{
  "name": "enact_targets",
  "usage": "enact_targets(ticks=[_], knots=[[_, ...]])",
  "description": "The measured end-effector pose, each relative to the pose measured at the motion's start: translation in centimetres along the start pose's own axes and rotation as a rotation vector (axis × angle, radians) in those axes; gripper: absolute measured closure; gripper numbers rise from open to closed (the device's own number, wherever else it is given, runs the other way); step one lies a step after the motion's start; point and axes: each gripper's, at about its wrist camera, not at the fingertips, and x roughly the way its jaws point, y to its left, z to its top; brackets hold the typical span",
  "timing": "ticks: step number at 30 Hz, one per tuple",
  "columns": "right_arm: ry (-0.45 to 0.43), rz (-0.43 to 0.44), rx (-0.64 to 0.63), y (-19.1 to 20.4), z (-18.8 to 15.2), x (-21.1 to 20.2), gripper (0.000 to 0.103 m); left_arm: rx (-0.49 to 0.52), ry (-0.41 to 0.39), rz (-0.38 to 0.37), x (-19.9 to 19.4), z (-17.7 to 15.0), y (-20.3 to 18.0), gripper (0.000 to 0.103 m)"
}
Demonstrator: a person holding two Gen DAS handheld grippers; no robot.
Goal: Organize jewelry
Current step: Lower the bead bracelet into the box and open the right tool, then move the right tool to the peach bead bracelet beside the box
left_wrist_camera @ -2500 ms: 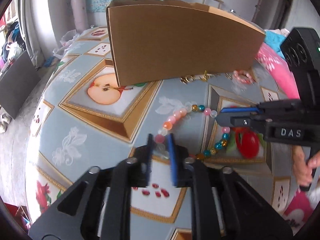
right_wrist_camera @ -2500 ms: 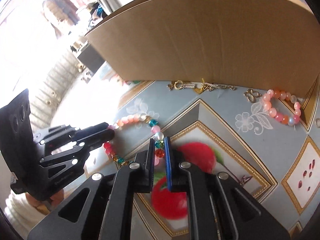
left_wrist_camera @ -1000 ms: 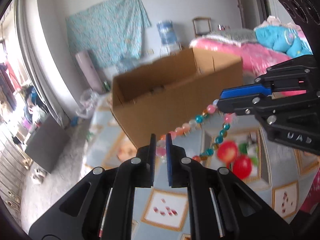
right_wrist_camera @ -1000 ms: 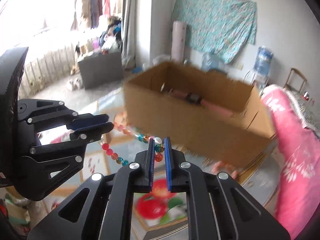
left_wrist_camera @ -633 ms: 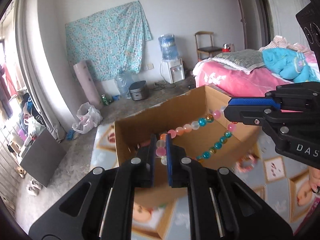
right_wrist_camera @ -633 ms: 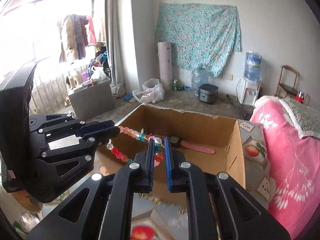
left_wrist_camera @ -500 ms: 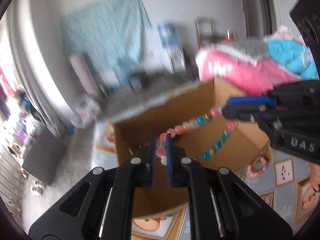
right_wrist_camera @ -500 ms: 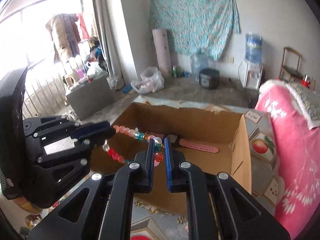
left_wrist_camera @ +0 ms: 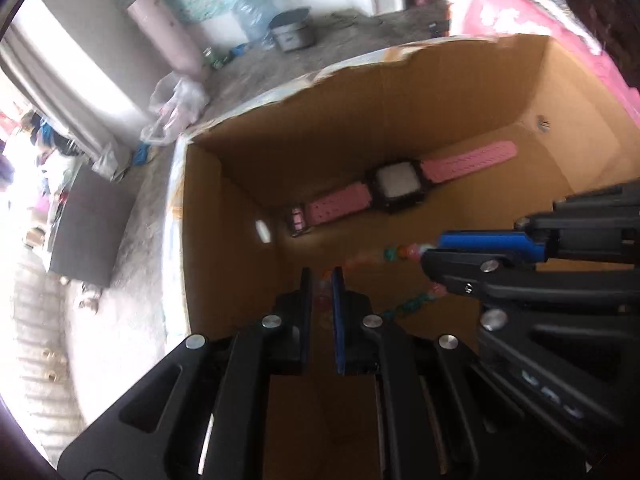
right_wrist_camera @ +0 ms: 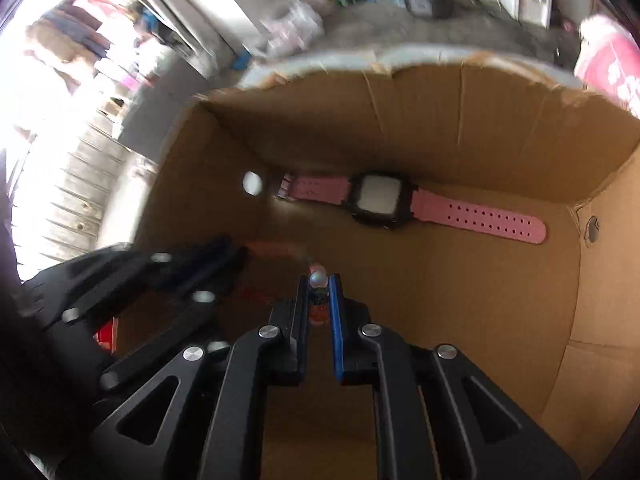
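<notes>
Both grippers hold one multicoloured bead necklace [left_wrist_camera: 394, 254] over the inside of an open cardboard box [left_wrist_camera: 360, 120]. My left gripper [left_wrist_camera: 321, 276] is shut on pink beads at one end. My right gripper [right_wrist_camera: 319, 282] is shut on a pale bead and red beads [right_wrist_camera: 319, 304] at the other end. The right gripper also shows in the left wrist view [left_wrist_camera: 432, 254], and the blurred left gripper shows in the right wrist view [right_wrist_camera: 236, 254]. The strand hangs between them, blurred, above the box floor.
A pink-strapped watch with a black square case [left_wrist_camera: 398, 184] lies flat on the box floor near the far wall; it also shows in the right wrist view [right_wrist_camera: 380, 198]. Beyond the box lie a grey floor, a pink bed [left_wrist_camera: 520, 8] and a bright window.
Both grippers carried the necklace up from the table, over the near wall of the box, and now tilt down inside it. Both stay shut on the beads.
</notes>
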Motion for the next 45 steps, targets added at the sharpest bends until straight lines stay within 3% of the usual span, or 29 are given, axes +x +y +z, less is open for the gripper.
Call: enact_targets(ticks=[5,12,15,19,24,28,33,36,41,45], knots=[[0.054,0.022,0.067,-0.9,-0.3,0.6,0.092,-0.006,0.02,0.02,0.1,0.3,-0.1,0.091],[-0.046,-0.089,0.012,-0.8,-2.0,-1.6,0.091,-0.012,-0.079,0.043,-1.9,-1.7,-0.8,0.078],[-0.139,-0.163,-0.025,-0.7,-3.4,-4.3,0.091,-0.028,-0.126,0.021,-5.1,-4.1,-0.8,0.078],[-0.248,-0.191,-0.085,-0.7,-5.3,-8.2,0.09,-0.054,-0.206,-0.039,-9.1,-7.7,-0.4,0.074],[-0.376,-0.119,-0.129,-1.1,-9.0,-12.5,0.077,-0.091,-0.338,-0.102,-13.0,-13.3,-0.5,0.07],[-0.421,-0.084,-0.177,-1.6,-13.6,-14.4,0.075,-0.097,-0.425,-0.135,-14.7,-18.0,-1.3,0.07],[-0.486,-0.061,-0.16,-2.6,-20.0,-15.8,0.075,-0.143,-0.429,-0.26,-15.3,-21.8,-2.3,0.07],[-0.469,-0.04,-0.176,-2.4,-23.3,-14.8,0.075,-0.126,-0.433,-0.242,-15.2,-23.4,-3.6,0.07],[-0.391,-0.073,-0.175,-2.0,-25.6,-12.6,0.074,-0.139,-0.418,-0.264,-14.5,-25.2,-5.2,0.069],[-0.432,-0.14,-0.182,-2.5,-26.2,-12.3,0.073,-0.131,-0.385,-0.329,-13.1,-25.6,-6.5,0.068]])
